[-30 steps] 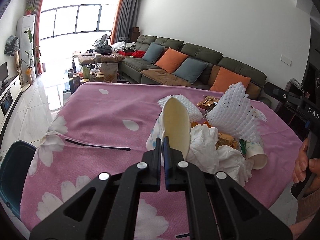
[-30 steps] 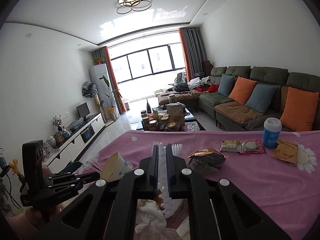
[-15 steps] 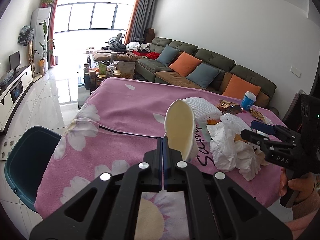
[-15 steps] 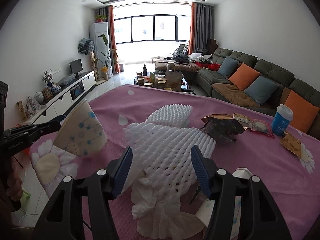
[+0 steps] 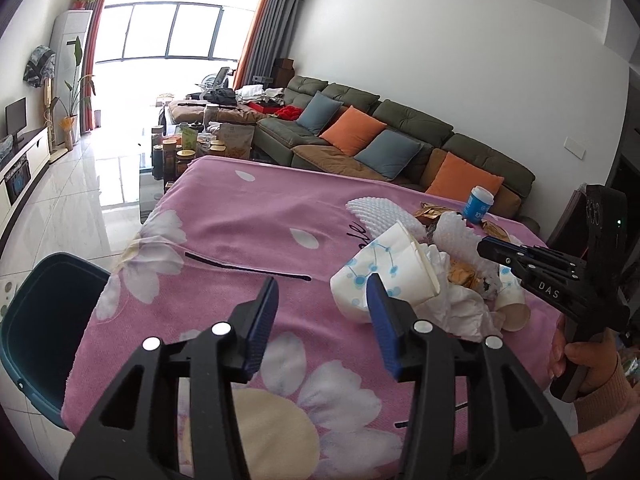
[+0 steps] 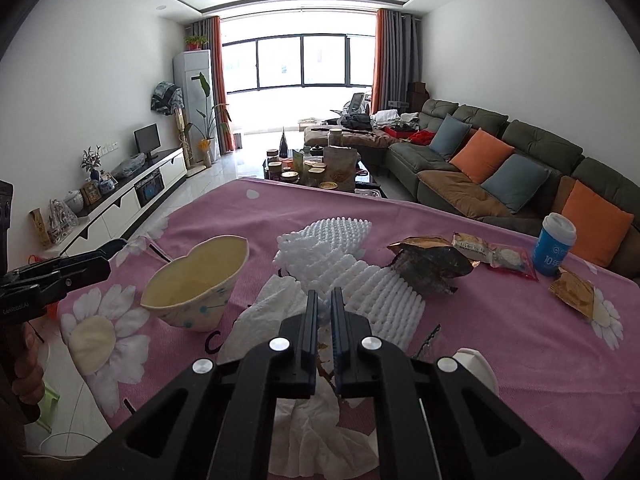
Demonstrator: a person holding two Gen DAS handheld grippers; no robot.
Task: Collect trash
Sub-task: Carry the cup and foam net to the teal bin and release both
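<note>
A paper cup [image 5: 384, 272] with blue dots lies on its side on the pink flowered tablecloth [image 5: 248, 224], just right of my left gripper [image 5: 320, 284]. That gripper's jaws are opening and nothing is between them. From the right wrist view the same cup [image 6: 196, 280] shows its mouth, with the left gripper [image 6: 80, 268] apart from it on the left. My right gripper [image 6: 325, 300] is shut on the near edge of a white foam net [image 6: 360, 280], above a crumpled tissue [image 6: 276, 308]. In the left wrist view the right gripper [image 5: 490, 248] points into the trash pile.
A teal bin [image 5: 40, 312] stands on the floor off the table's left corner. A blue lidded cup [image 6: 556, 244], several snack wrappers [image 6: 432, 260] and another paper cup [image 5: 512, 308] lie on the cloth. A second foam net [image 6: 340, 228] lies farther back. A sofa [image 6: 520, 168] stands behind.
My left gripper opened and let go of the paper cup, which now lies on the cloth. My right gripper opened over the foam net, sank, and closed on it again.
</note>
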